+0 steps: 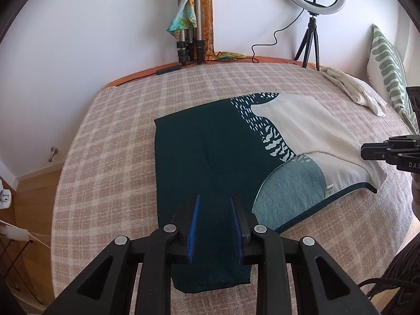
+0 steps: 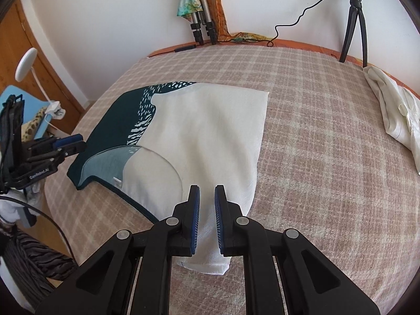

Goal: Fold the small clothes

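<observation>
A flat top [image 1: 210, 152], soft knit in dark teal and cream with a speckled print, lies mid-bed on the checked woven blanket [image 1: 110, 136], its shoulders at the near edge. The left gripper [image 1: 214, 197] stands narrowly open over the teal shoulder, the right gripper [image 2: 207, 187] narrower still over the cream one; neither pinches cloth. A crumpled cream cloth [image 2: 393, 110] lies by the right edge.

White lettering reading "GenRobot.AI" runs along the black body of the left hand-held gripper [image 2: 69, 144], seen at the left edge of the right wrist view. In the left wrist view, the right hand-held gripper [image 1: 367, 151] enters from the right edge, its black body bearing the white letters "DAS", cut off by the frame. A small white label [image 1: 329, 189] sewn inside the neckline of the green-and-cream top [image 1: 210, 157] on the bed carries print too small to read.
</observation>
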{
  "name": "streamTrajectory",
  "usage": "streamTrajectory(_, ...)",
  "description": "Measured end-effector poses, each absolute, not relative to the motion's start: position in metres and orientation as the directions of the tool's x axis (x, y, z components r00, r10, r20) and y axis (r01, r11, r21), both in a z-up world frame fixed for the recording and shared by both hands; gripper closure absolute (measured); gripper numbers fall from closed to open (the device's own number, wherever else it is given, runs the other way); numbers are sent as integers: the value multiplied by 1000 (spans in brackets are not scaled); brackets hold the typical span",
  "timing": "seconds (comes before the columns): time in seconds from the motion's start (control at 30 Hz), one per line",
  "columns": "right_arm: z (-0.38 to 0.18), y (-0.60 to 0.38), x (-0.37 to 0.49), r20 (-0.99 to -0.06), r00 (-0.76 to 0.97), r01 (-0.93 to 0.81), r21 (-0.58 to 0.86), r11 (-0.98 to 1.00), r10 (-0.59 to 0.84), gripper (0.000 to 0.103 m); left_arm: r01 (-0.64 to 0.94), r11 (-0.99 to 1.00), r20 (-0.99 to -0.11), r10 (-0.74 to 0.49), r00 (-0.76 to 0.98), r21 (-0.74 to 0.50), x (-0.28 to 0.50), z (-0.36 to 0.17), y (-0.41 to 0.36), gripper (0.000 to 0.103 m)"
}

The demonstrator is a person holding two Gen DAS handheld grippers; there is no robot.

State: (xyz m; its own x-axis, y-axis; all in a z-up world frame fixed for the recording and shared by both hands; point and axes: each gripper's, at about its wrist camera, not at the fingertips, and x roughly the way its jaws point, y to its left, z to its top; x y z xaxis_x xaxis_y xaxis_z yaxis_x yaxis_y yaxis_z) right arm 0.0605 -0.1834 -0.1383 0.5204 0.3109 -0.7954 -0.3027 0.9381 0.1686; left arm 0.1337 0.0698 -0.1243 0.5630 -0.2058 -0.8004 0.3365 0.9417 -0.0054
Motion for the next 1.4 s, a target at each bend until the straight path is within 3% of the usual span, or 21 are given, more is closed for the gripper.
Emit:
streamTrajectory(0.17, -151, -182, 63, -841, 465, -318, 133, 939, 277, 93, 327, 945, -839, -195, 508, -21, 138, -141, 75, 81)
streamTrajectory(0.37, -106, -174, 87, -753, 540, -333, 219, 917, 376, 93, 222, 971, -804, -204, 559, -93, 141, -116, 86, 80)
streamTrajectory(0.5, -90, -144, 122, -716, 557, -374, 236, 897, 421, 93, 185, 977, -784, -195, 590, -104, 141, -105, 85, 72)
streamTrajectory(1.03, -156, -95, 213, -792, 474, -321, 252, 913, 385, 93, 201, 977, -849, -166, 501, -72, 154, -144, 72, 61)
streamTrajectory(1.33, -149, -95, 210, -779, 484, -337, 255, 907, 399, 91, 193, 979, -844, -158, 512, -66, 152, -140, 77, 57)
streamTrajectory(1.37, -144, -98, 208, -771, 490, -338, 261, 904, 406, 88, 192, 979, -842, -159, 516, -68, 151, -138, 79, 57)
streamTrajectory(1.4, -138, -103, 204, -763, 502, -339, 258, 905, 406, 76, 188, 979, -841, -163, 516, -74, 149, -137, 81, 54)
